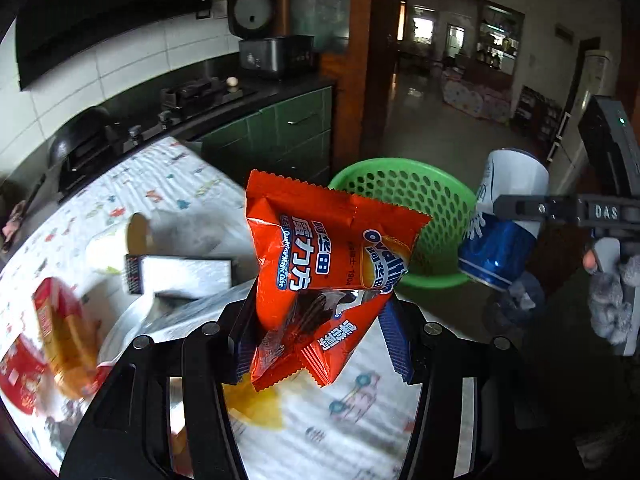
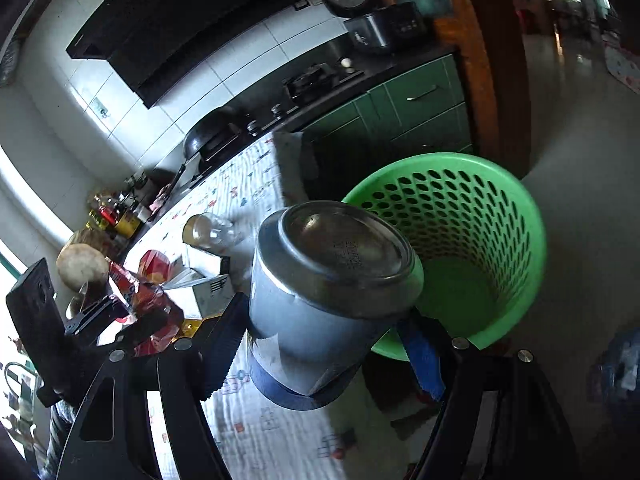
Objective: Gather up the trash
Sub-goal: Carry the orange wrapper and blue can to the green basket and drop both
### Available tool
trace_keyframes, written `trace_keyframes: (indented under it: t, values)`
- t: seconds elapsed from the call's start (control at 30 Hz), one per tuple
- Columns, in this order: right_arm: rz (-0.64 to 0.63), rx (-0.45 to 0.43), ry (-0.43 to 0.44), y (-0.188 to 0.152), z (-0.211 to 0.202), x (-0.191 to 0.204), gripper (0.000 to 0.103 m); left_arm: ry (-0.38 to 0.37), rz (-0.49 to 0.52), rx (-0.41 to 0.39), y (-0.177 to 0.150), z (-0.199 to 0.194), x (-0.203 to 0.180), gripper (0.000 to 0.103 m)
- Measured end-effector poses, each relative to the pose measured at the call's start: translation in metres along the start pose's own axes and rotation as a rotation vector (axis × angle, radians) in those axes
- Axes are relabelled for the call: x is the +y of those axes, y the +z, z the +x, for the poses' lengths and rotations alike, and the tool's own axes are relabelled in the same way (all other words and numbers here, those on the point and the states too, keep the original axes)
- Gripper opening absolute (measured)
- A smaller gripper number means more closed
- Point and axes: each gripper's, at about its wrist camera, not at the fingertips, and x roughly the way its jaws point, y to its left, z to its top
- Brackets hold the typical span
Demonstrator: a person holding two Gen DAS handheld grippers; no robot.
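Observation:
My left gripper (image 1: 320, 332) is shut on an orange Ovaltine snack wrapper (image 1: 320, 248), held up above the table edge, just short of the green perforated basket (image 1: 404, 196). My right gripper (image 2: 324, 344) is shut on a blue and white can (image 2: 320, 280), bottom end toward the camera, held beside the green basket (image 2: 480, 240), near its rim. The can (image 1: 504, 216) and right gripper (image 1: 520, 210) also show at the right of the left wrist view. The left gripper with the wrapper (image 2: 140, 292) shows at the left of the right wrist view.
The table has a patterned white cloth (image 1: 168, 184). On it lie a red and yellow carton (image 1: 60, 328), a white box (image 1: 180, 272), a clear plastic bottle (image 2: 212, 232) and a red packet (image 1: 20, 376). A stove counter (image 1: 208, 92) stands behind. The basket stands on the floor beyond the table's end.

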Motion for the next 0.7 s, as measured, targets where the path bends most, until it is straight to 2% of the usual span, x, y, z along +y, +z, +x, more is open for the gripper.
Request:
trace_keyframes:
  t: [0.1,0.2,0.3,0.33,0.4,0.57,0.7]
  values:
    - [0.017,-0.032,-0.056,-0.001,-0.009,-0.019,0.071,-0.069,-0.008,0.038,0.027,0.043,-0.018,0.053]
    - [0.055,-0.044,-0.075,-0.004,-0.015,-0.035,0.071,-0.081,0.006,0.076,0.048,0.081,-0.038,0.056]
    - [0.064,-0.054,-0.103,-0.005,-0.018,-0.044,0.071,-0.083,0.003,0.095,0.060,0.110,-0.052,0.071]
    - [0.066,-0.058,-0.112,-0.005,-0.018,-0.046,0.071,-0.096,-0.006,0.095,0.063,0.116,-0.053,0.073]
    - [0.075,-0.061,-0.127,-0.004,-0.016,-0.048,0.071,-0.109,-0.045,0.097,0.067,0.128,-0.053,0.092]
    - [0.087,-0.060,-0.143,0.000,-0.011,-0.059,0.071,-0.120,-0.077,0.100,0.064,0.126,-0.052,0.092]
    - [0.090,-0.051,-0.147,0.011,0.003,-0.064,0.071,-0.080,-0.084,0.072,0.056,0.101,-0.040,0.092]
